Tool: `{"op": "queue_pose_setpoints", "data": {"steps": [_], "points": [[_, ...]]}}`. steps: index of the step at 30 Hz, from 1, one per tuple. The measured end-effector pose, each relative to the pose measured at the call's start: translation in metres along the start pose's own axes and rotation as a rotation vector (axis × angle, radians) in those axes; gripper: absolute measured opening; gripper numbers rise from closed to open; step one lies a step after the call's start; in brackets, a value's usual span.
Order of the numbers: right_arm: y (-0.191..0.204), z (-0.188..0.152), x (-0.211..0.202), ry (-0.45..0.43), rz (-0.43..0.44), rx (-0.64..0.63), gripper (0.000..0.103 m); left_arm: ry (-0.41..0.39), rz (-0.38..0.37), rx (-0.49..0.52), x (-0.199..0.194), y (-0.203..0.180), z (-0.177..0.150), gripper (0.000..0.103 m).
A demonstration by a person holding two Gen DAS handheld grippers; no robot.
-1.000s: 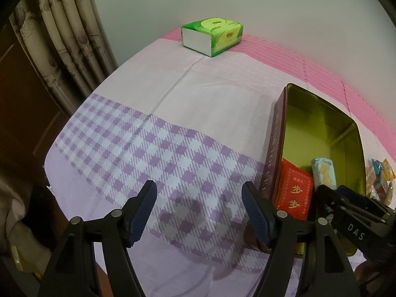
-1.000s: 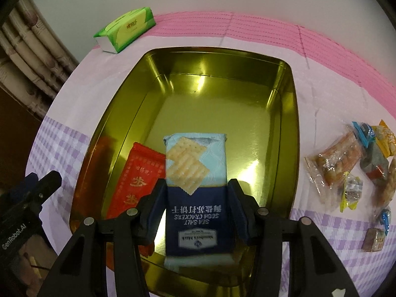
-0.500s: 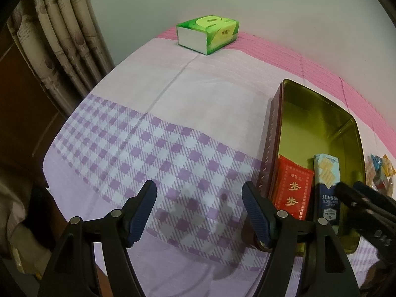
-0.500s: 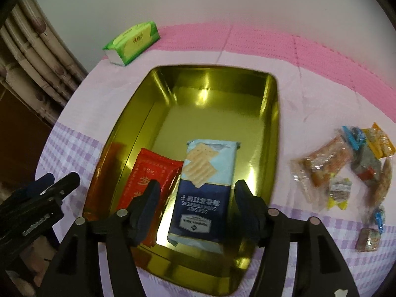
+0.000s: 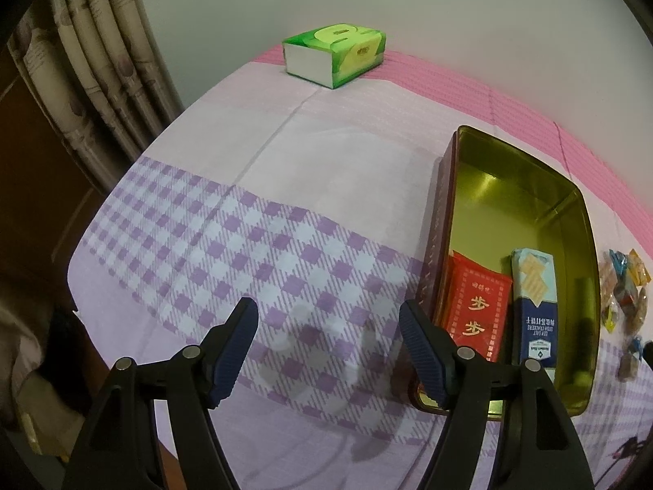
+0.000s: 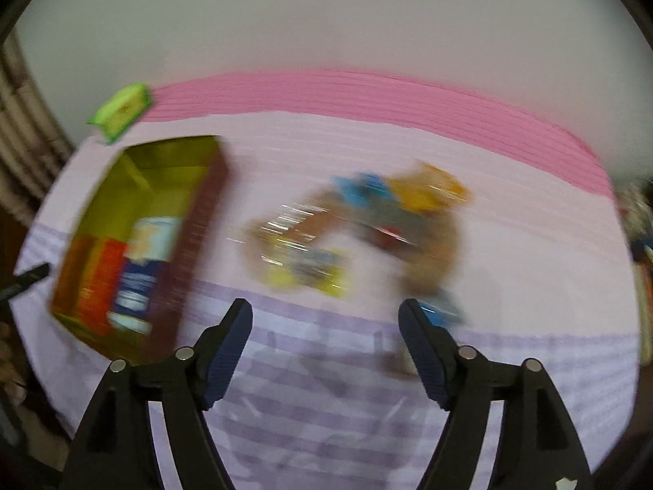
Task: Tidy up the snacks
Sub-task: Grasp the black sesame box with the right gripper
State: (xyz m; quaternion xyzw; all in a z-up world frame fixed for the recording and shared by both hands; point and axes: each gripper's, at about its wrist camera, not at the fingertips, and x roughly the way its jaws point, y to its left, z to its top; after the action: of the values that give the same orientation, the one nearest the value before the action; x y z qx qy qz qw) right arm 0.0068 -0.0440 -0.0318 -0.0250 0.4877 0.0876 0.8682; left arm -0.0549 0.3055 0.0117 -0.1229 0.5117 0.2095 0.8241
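A gold tin with dark red outer walls sits on the table; it also shows blurred in the right wrist view. In it lie a red packet and a blue cracker pack, side by side at the near end. My left gripper is open and empty over the checked cloth, left of the tin. My right gripper is open and empty, right of the tin, near a blurred pile of loose snacks. The pile's edge shows in the left wrist view.
A green tissue box stands at the back of the table by the wall, also in the right wrist view. A curtain hangs at the left. The table's near edge drops off below the grippers.
My right gripper let go of the blue cracker pack in the tin, opened wide and swung right toward the loose snacks. The left gripper has barely moved.
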Motion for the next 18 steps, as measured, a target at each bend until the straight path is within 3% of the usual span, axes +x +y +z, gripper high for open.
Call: {"op": "queue_pose_setpoints", "data": {"steps": [5, 7, 18], "points": [[-0.052, -0.03, 0.009, 0.04, -0.037, 0.048, 0.076, 0.02, -0.041, 0.009, 0.001, -0.005, -0.001, 0.072], [-0.064, -0.039, 0.015, 0.057, -0.033, 0.065, 0.076, 0.012, -0.025, 0.015, 0.001, -0.009, -0.002, 0.072], [-0.07, -0.047, 0.043, 0.08, 0.03, 0.107, 0.076, -0.061, 0.006, 0.044, -0.016, -0.019, 0.0, 0.072]]}}
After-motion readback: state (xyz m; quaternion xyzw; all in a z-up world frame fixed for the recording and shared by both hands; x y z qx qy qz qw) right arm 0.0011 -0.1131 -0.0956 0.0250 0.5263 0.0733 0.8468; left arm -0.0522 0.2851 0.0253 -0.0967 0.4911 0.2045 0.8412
